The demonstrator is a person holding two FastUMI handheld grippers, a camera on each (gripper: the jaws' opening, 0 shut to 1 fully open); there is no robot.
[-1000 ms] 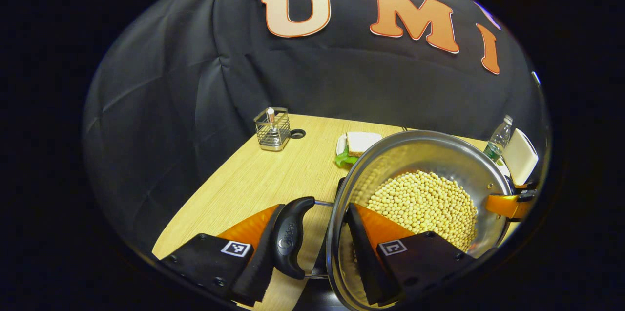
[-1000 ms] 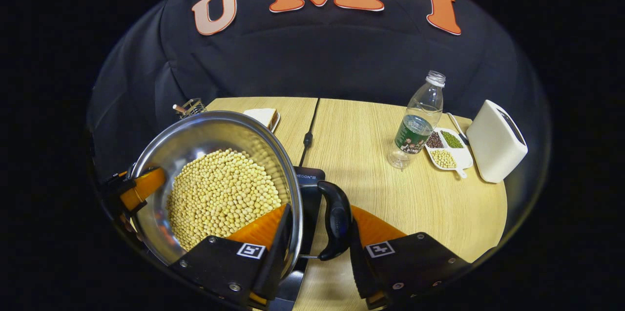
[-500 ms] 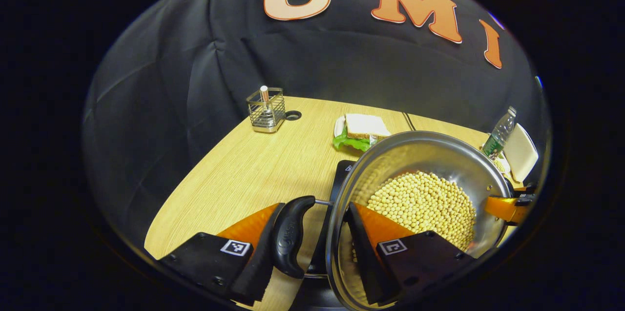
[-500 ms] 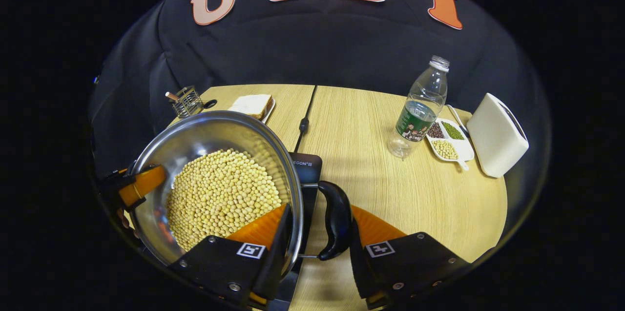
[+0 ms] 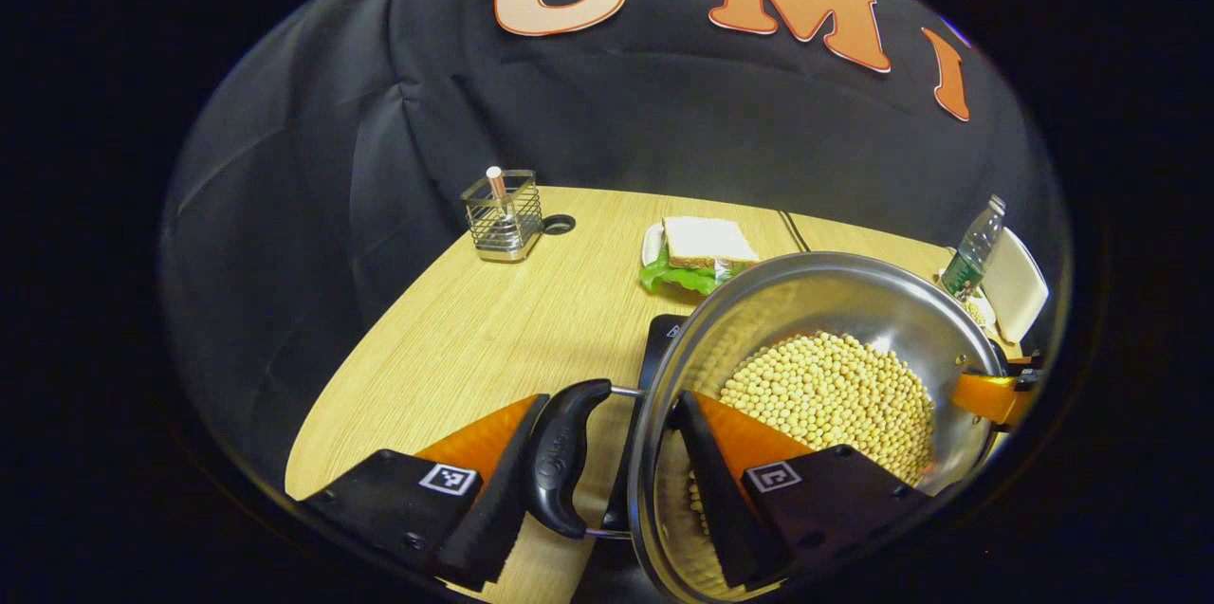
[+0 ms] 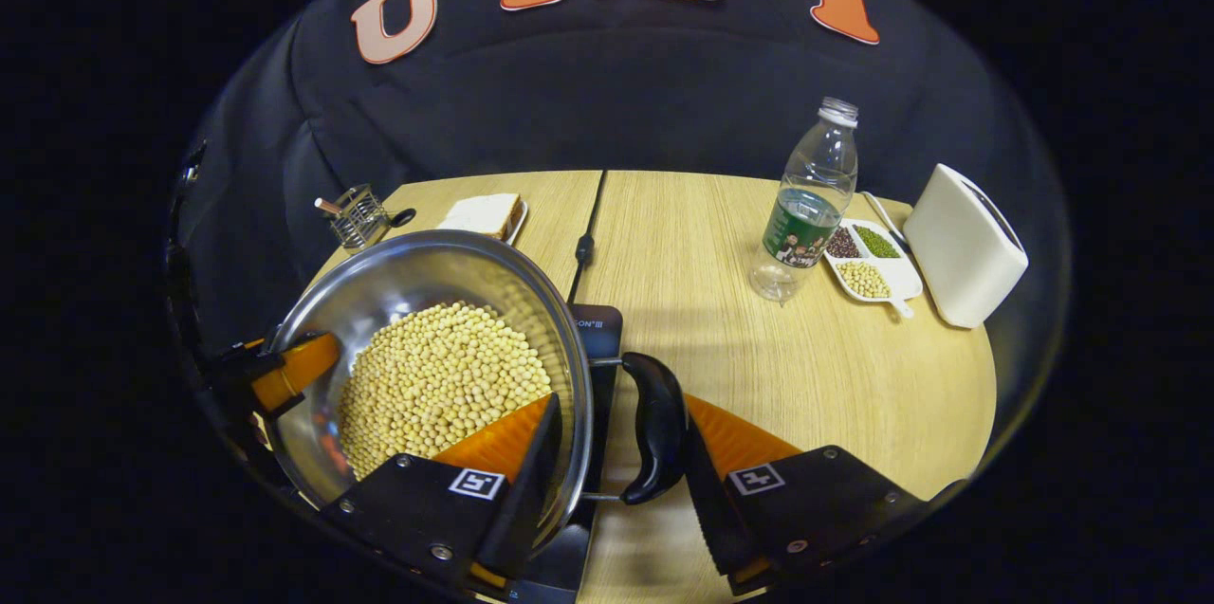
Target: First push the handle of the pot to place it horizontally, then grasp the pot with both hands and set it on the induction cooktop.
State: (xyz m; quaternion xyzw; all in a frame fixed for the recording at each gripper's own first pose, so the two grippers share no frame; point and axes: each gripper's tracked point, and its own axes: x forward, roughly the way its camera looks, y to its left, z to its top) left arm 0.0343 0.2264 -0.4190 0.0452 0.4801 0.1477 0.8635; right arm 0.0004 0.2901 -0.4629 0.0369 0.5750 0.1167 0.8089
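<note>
Pot [image 5: 854, 301] of pale beans [image 5: 835, 400] sits over the black cooktop [image 5: 654, 348], which lies on the wooden table [image 5: 474, 338] toward its near edge; whether the pot's base touches the cooktop I cannot tell. In the left gripper view, the left gripper [image 5: 607, 490] straddles the pot's side: one finger lies outside the black side handle [image 5: 564, 452], touching it, the other reaches inside the pot over the beans, so the jaws pinch handle and wall between them. In the right gripper view, the right gripper [image 6: 616, 481] grips the opposite side the same way, one finger inside the pot [image 6: 427, 301] above the beans [image 6: 441, 381], the other pressed against the outside of that black handle [image 6: 654, 424], with the cooktop [image 6: 597, 338] showing beneath. Each view also catches the other gripper's finger at the pot's far rim.

Toward the table's far edge stands a wire holder [image 5: 503, 215] near the left corner, and a sandwich on a plate [image 5: 697, 248] just beyond the pot. A black cable [image 6: 583, 244] runs from the cooktop to the far edge. Near the right edge stand a water bottle [image 6: 811, 206], a divided dish of beans [image 6: 868, 263] just beside it, and a white toaster [image 6: 963, 244].
</note>
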